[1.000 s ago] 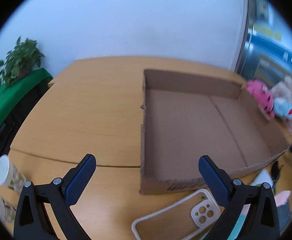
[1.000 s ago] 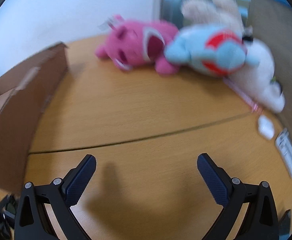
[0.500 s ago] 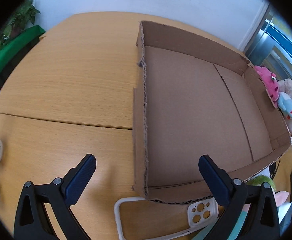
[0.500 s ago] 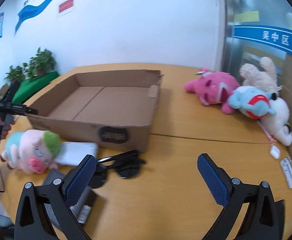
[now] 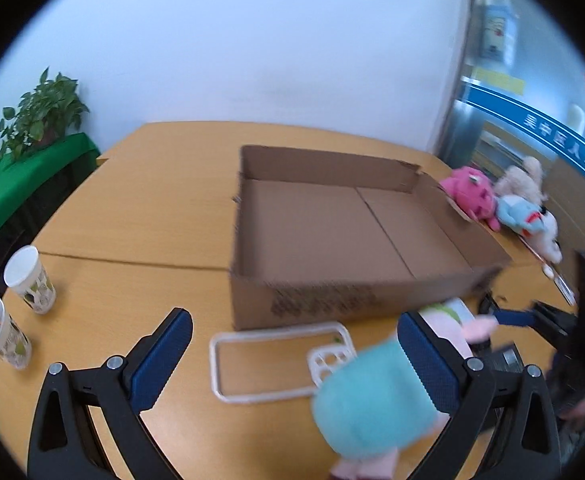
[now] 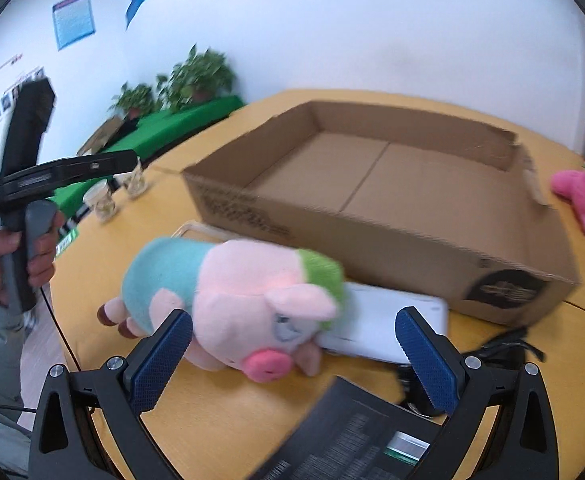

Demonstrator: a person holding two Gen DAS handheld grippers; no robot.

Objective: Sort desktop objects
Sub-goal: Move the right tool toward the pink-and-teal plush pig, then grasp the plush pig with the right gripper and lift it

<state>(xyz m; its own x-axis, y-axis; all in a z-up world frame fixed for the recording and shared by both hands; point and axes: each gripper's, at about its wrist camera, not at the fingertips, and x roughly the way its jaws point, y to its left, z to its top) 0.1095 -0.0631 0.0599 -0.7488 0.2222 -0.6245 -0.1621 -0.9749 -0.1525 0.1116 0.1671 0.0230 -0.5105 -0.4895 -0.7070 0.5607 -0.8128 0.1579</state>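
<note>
Since half a second ago the right gripper (image 6: 293,346) has swung in close over the pig plush (image 6: 228,300), which earlier lay off to its lower left, and the left gripper (image 5: 294,348) has tipped up from looking down into the cardboard box (image 5: 344,236) to a flatter view across the table (image 5: 132,200). The right gripper's jaws are spread wide and hold nothing; the pig lies on its side between and just ahead of the fingertips, snout toward the camera, not touched by either pad. Its green-capped head rests against a white flat case (image 6: 388,328) beside the box's near wall. The left gripper is likewise spread and empty, with a clear phone case (image 5: 280,360) on the table between its fingers (the pig's teal back is a blur near its right finger). Two paper cups (image 5: 16,312) stand well apart to the left
</note>
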